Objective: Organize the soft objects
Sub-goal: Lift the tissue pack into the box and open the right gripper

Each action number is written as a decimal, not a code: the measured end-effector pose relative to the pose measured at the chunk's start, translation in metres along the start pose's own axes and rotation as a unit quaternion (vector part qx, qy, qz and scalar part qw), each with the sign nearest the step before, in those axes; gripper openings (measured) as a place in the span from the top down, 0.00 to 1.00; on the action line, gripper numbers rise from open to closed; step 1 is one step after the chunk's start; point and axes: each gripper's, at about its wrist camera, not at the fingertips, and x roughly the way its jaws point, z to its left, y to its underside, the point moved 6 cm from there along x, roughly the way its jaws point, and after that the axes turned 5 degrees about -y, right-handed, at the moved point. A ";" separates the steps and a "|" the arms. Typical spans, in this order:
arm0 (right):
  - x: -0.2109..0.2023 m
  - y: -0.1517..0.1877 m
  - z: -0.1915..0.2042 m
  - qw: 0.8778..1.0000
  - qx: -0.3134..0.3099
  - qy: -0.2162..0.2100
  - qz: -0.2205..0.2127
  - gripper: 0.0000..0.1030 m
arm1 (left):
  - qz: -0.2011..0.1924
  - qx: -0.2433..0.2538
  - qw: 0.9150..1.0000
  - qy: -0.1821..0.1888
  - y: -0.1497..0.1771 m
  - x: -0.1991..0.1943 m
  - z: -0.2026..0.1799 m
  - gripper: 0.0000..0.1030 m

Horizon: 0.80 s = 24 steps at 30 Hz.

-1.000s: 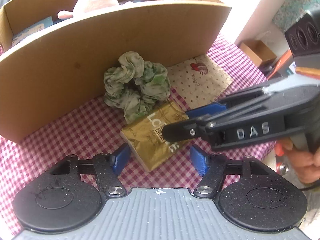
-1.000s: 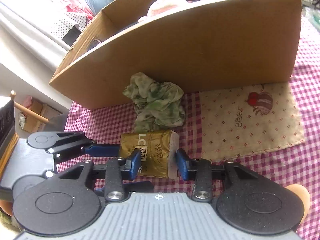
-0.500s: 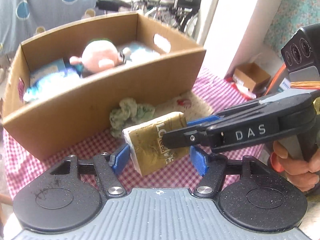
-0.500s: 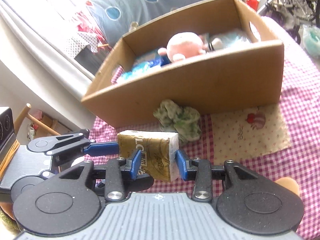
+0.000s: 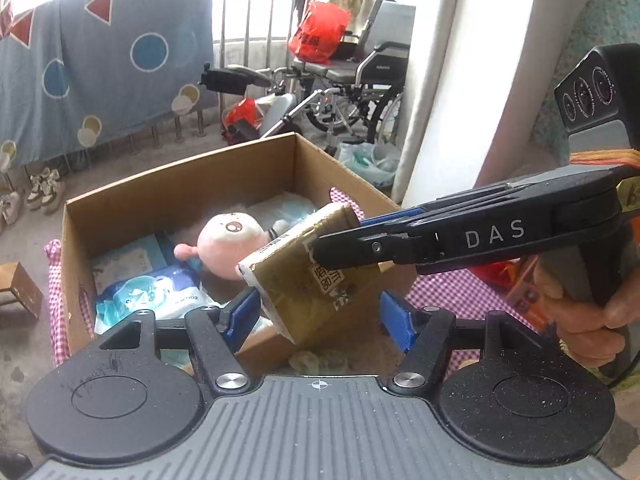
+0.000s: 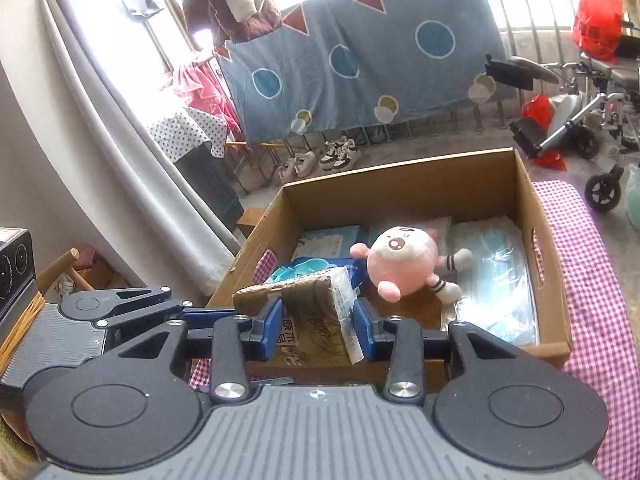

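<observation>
A gold tissue pack (image 5: pixel 304 280) (image 6: pixel 312 312) hangs in the air over the near wall of the open cardboard box (image 5: pixel 180 176) (image 6: pixel 400 172). My right gripper (image 6: pixel 318 328) is shut on it, its blue pads pressing both flat sides. My left gripper (image 5: pixel 320 312) holds the same pack crosswise, pad tips against its edges. The right gripper (image 5: pixel 340 236) reaches in from the right in the left wrist view. Inside the box lie a pink plush toy (image 5: pixel 232 240) (image 6: pixel 404 256) and blue plastic-wrapped packs (image 5: pixel 160 292) (image 6: pixel 496 264). A bit of the green scrunchie (image 5: pixel 316 360) shows below the pack.
The box stands on a red-checked tablecloth (image 6: pixel 592 280) (image 5: pixel 448 292). A hand (image 5: pixel 592 320) grips the right tool's handle. Beyond the table are a wheelchair (image 5: pixel 360 72), a hanging blue sheet (image 6: pixel 360 52), shoes (image 6: pixel 332 156) on the floor and a grey curtain (image 6: pixel 132 152).
Both grippers have risen together with the tissue pack, from the tablecloth in front of the box to above its near wall. The box's inside has come into view.
</observation>
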 end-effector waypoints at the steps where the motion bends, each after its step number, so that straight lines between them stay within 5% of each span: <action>1: 0.007 -0.008 -0.004 1.000 0.002 -0.001 0.005 0.59 | 0.014 -0.012 1.000 0.006 -0.006 0.010 0.007 0.36; 7: 0.071 -0.031 -0.053 0.992 0.076 -0.016 0.096 0.59 | 0.122 -0.089 0.987 0.054 -0.013 0.081 0.046 0.36; 15: 0.142 -0.008 -0.113 0.955 0.178 -0.016 0.235 0.59 | 0.233 -0.153 0.956 0.088 0.004 0.149 0.068 0.36; 20: 0.171 -0.002 -0.132 0.939 0.192 0.001 0.286 0.59 | 0.260 -0.164 0.947 0.093 0.009 0.171 0.072 0.35; 24: 0.188 -0.002 -0.141 0.933 0.190 0.019 0.305 0.59 | 0.248 -0.154 0.953 0.082 0.008 0.172 0.071 0.29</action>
